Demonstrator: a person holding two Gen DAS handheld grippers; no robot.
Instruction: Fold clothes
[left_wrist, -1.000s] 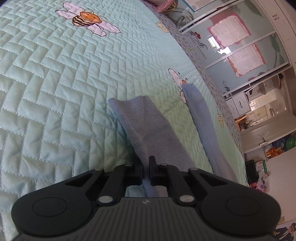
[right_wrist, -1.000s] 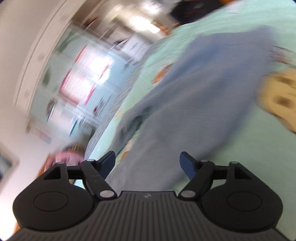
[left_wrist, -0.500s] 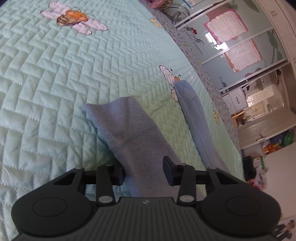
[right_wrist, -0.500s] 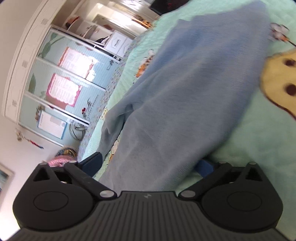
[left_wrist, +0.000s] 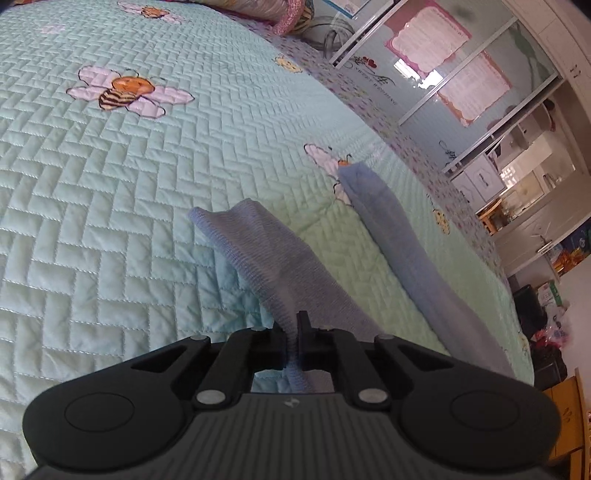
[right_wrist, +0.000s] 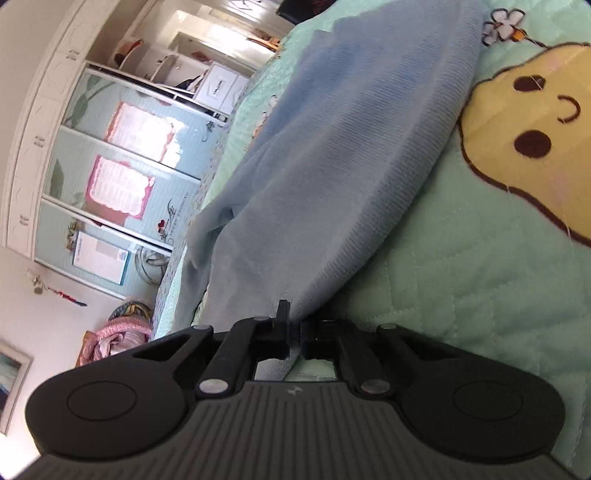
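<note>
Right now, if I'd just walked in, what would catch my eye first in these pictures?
Probably the blue garment, sprawled across a mint-green quilted bedspread, with each black gripper pinching an edge of it: the left gripper and the right gripper. Then the quilt's cartoons: a bee further up the bed, and a yellow smiling face beside the garment.

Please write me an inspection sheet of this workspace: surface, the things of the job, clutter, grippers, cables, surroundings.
Surface: mint quilted bedspread with bee appliqués.
Job's things: blue knit garment lying on the bedspread, one end raised.
Clutter: nothing seen on the bedspread.
Grippers: left gripper shut on the garment's ribbed edge; right gripper shut on another edge.
Cables: grey coil beyond the bed; cannot tell if it is cable.
Surroundings: sliding wardrobe doors with pink posters, pink bundle.
</note>
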